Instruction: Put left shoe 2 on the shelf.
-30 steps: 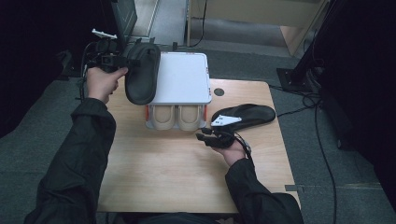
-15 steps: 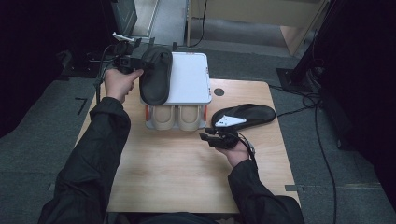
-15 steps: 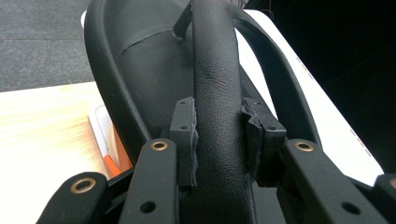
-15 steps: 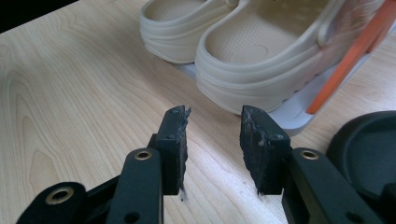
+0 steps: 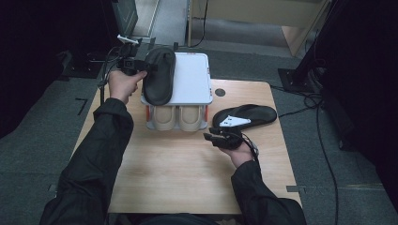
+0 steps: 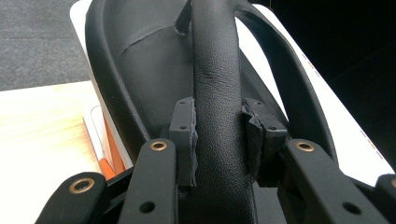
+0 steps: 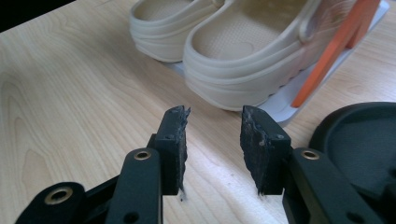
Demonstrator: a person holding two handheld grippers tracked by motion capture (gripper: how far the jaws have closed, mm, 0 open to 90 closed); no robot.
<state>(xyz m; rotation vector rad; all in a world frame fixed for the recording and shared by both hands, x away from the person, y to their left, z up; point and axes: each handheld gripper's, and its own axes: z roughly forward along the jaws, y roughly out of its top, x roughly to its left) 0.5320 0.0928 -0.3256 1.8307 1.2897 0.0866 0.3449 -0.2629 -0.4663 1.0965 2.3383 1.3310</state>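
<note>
The black sandal [image 5: 158,80] now lies on the left side of the white top shelf [image 5: 192,82] of the little shoe rack. A moment ago it hung in the air beside the rack, so it has come over and down. That means this sandal looks almost put away. The left gripper [image 5: 141,69] has its fingers [image 6: 183,128] clamped on the sandal's strap [image 6: 215,93]. The second sandal [image 5: 246,116] waits on the counter [image 5: 178,168]. The right gripper [image 5: 217,137] rests near it, fingers [image 7: 173,140] apart and holding nothing, same as before.
</note>
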